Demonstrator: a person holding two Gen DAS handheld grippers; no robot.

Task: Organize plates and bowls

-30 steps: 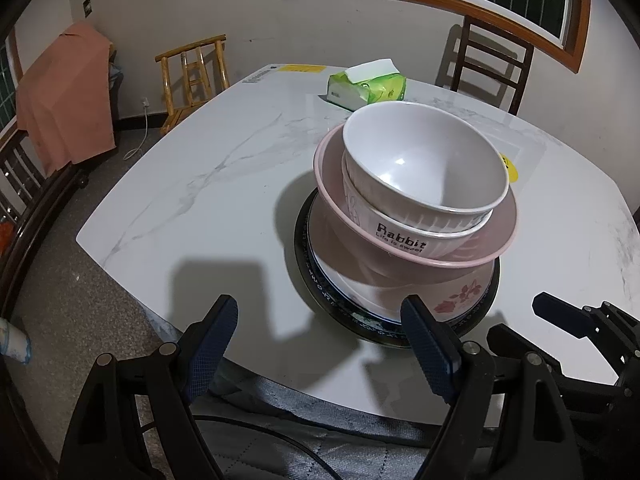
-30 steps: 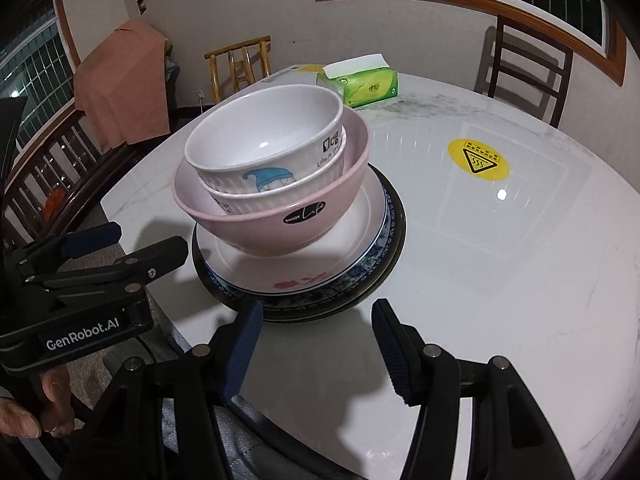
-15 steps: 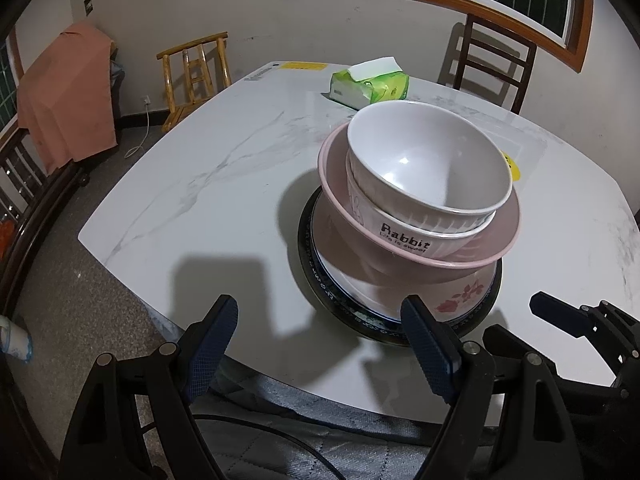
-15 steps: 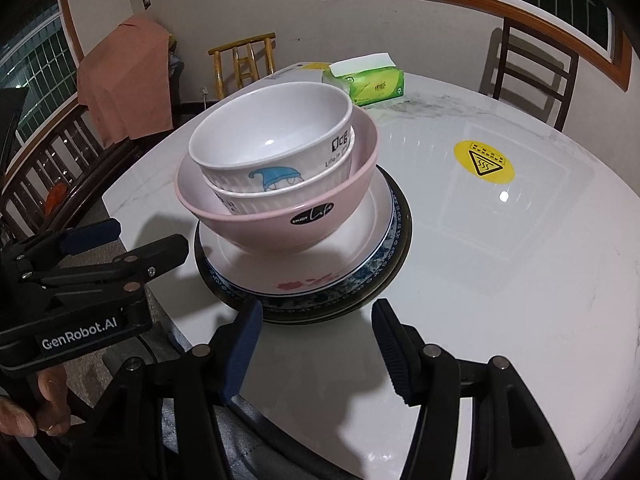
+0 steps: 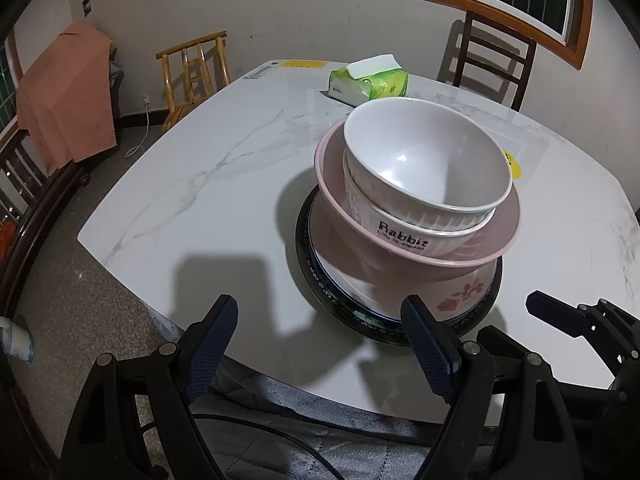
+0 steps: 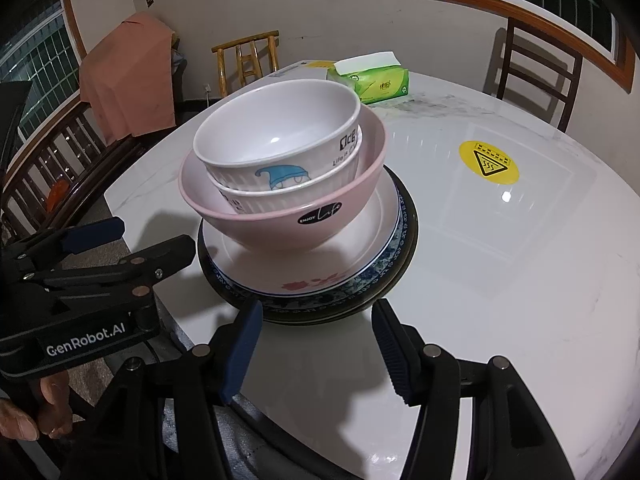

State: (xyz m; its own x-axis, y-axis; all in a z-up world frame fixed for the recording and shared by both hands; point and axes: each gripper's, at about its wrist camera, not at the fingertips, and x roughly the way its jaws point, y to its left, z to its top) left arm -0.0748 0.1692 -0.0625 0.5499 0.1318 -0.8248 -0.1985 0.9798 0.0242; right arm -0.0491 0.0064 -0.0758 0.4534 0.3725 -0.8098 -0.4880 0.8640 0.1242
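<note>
Currently both grippers hover empty near the table's edge: left gripper (image 5: 320,344) wide apart, right gripper (image 6: 318,348) released. White bowls (image 6: 276,140) sit nested in the pink bowl (image 6: 288,220) on stacked plates (image 6: 360,268).

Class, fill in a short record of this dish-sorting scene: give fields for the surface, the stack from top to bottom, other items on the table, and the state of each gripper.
Surface: white marble table
Stack top: white bowl nested in a second white bowl
Below: pink bowl
Stack base: floral plate on blue-patterned plate on dark plate
Other items: green tissue pack, yellow warning sticker
Left gripper: open, empty, short of the stack
Right gripper: open, empty
</note>
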